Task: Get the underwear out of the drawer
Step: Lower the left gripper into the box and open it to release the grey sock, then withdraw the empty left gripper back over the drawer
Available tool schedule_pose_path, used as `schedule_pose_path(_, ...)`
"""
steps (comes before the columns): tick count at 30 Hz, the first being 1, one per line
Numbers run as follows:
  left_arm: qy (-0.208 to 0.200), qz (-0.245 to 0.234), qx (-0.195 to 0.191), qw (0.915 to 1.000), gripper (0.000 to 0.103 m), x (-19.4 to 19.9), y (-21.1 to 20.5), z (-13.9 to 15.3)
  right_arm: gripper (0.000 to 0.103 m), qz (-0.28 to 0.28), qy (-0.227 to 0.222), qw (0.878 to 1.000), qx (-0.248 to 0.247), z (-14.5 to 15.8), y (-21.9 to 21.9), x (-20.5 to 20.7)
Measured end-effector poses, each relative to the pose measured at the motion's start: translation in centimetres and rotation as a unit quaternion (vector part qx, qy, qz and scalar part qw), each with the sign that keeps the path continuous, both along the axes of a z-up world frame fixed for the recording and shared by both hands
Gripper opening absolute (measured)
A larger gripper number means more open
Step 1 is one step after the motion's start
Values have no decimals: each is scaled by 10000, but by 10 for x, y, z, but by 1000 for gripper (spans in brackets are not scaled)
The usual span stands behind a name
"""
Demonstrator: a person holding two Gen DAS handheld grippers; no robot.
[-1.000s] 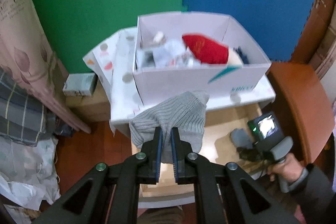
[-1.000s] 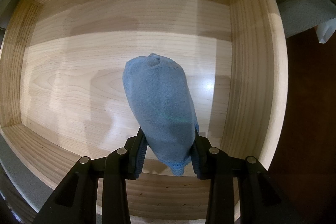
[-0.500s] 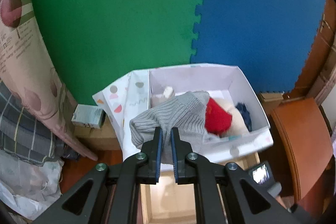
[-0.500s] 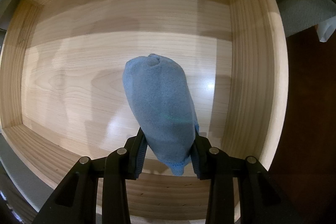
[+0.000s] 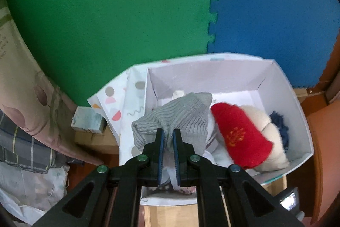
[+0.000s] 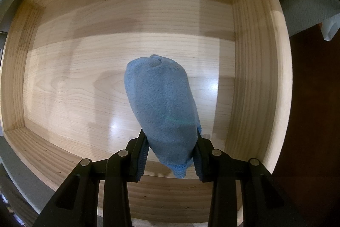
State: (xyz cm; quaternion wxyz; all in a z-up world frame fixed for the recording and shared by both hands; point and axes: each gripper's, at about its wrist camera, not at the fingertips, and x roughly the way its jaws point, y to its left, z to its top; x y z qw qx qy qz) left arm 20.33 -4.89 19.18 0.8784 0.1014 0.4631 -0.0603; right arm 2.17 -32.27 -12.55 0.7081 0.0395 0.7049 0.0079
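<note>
Two garments are held at once, and the coming move is judged to turn on how the grey one stands to the white box. The left tongs (image 5: 167, 142) are clamped together on a fold of the grey ribbed garment (image 5: 176, 118), which hangs forward of the tips and droops to either side of them. Seen from the left wrist, it is carried above the near-left part of the white box (image 5: 297, 112) — the box lies just ahead of and below the tongs, with its long axis running left to right across the view. A red knitted piece (image 5: 240, 135), a cream piece (image 5: 263, 120) and a dark blue piece (image 5: 280, 124) already lie inside, all to the right of the grey one, so the free room in the box appears to be at its left end and back. A release there would seem to need only a small drop.

The right tongs (image 6: 170, 154) point straight down into the wooden drawer (image 6: 255, 56) and are closed on the blue garment (image 6: 161, 107), gripped by one end. Its long axis runs away from the tips toward the drawer floor; whether its far end rests on the wood cannot be told. Nothing else is seen in the drawer. The left hand is the nearer to the box — the blue piece is not yet out of the drawer.
</note>
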Motion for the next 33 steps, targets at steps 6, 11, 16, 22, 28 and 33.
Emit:
schedule_pose_path(6, 133, -9, 121, 9998, 9, 6, -3, -22, 34, -5, 1, 10000, 11, 1, -2, 1)
schedule_pose_path(11, 168, 29, 70, 9998, 13, 8, -3, -23, 34, -15, -4, 10000, 15, 0, -3, 0)
schedule_pose_path(16, 115, -46, 36, 9999, 23, 2, -1, -19, 34, -15, -4, 10000, 14, -1, -4, 0)
schedule_pose_path(22, 168, -121, -252, 9995, 34, -11, 8, -9, 34, -6, 0, 10000, 11, -2, -4, -1)
schedule_pose_path(28, 41, -269, -76, 9996, 40, -36, 15, 2, 34, 4, 11, 10000, -4, -2, -4, -1)
schedule_pose_path(33, -4, -313, -147, 9994, 40, -59, 29, 12, 34, 12, 31, 10000, -21, -3, -6, -2)
